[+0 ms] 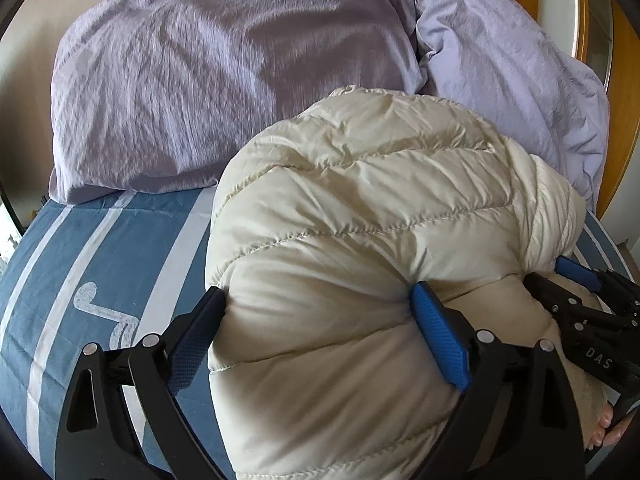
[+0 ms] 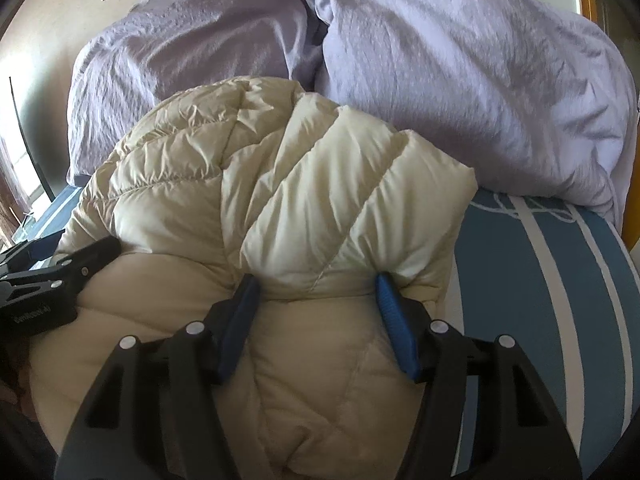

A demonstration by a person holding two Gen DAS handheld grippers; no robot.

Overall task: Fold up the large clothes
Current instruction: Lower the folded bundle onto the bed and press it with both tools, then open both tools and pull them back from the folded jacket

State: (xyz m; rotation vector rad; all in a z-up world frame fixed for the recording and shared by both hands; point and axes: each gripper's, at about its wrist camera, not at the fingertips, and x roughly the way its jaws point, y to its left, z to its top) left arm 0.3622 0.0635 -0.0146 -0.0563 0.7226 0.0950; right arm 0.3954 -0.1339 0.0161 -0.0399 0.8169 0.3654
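Cream puffer jacket (image 1: pixel 360 208) between both grippers' jaws

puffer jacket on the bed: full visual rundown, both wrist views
The puffer jacket is cream, quilted in stitched channels, of thin, slightly shiny shell fabric. It is bunched into a puffy mound on the blue striped bedsheet, in front of two lilac pillows. The left gripper and right gripper each squeeze a thick fold between blue pads. No zipper or sleeves can be made out.
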